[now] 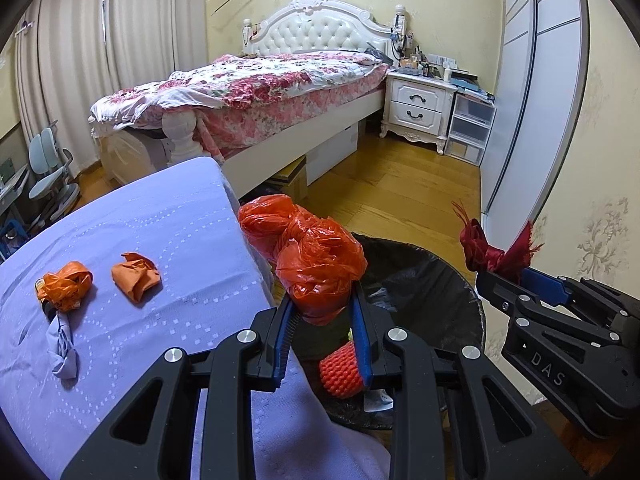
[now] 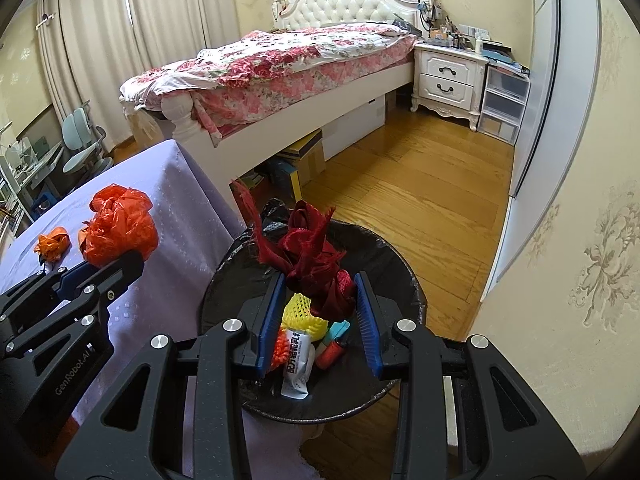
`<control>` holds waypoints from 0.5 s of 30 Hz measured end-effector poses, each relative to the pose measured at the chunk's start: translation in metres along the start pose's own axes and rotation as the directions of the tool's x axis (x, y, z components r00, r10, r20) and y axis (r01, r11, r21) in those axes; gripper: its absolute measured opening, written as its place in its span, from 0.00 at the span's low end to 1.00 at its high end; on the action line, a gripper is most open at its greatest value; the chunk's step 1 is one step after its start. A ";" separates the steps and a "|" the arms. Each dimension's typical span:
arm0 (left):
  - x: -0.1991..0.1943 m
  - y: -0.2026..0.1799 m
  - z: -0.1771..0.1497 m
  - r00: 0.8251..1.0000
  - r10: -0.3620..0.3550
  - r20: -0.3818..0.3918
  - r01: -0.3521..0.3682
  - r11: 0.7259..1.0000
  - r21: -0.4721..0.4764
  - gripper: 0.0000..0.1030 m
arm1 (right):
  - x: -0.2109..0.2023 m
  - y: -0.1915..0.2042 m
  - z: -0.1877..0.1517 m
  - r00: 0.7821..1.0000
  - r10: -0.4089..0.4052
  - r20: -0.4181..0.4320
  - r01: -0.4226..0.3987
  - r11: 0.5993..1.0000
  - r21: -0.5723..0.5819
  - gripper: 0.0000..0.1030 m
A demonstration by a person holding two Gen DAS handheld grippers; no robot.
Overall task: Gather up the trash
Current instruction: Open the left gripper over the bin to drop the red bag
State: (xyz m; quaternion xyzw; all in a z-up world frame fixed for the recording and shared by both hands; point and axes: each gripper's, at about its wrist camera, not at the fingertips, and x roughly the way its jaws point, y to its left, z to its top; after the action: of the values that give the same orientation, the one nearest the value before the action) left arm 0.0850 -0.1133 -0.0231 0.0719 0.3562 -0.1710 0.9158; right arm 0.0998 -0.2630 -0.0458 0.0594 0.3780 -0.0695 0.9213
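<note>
Both pieces are at the drop step. The left tongs clamp a crumpled orange-red plastic bag at the edge of the black-lined round bin; the right tongs grip a dark red mesh ribbon bundle above it. Next, both must part over the opening.

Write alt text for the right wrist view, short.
The right gripper holds a dark red ribbon bundle in its jaws over a black-lined trash bin already holding wrappers. At left, the left gripper holds a crumpled orange plastic bag above a lavender-covered table.
</note>
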 end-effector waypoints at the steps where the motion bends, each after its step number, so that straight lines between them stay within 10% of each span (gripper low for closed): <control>1: 0.001 0.000 0.001 1.000 0.001 -0.002 -0.001 1.000 0.001 0.27 | 0.000 0.000 0.000 1.000 0.000 0.000 0.000 1.000 0.001 0.33; 15: 0.018 -0.005 0.007 0.999 0.000 -0.041 0.001 1.000 0.009 0.37 | 0.009 -0.009 0.006 1.000 -0.001 -0.004 0.001 1.000 0.014 0.39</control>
State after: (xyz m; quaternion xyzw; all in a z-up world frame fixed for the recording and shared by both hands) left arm 0.0998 -0.1239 -0.0304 0.0795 0.3741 -0.1714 0.9079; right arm 0.1087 -0.2732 -0.0488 0.0659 0.3796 -0.0725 0.9200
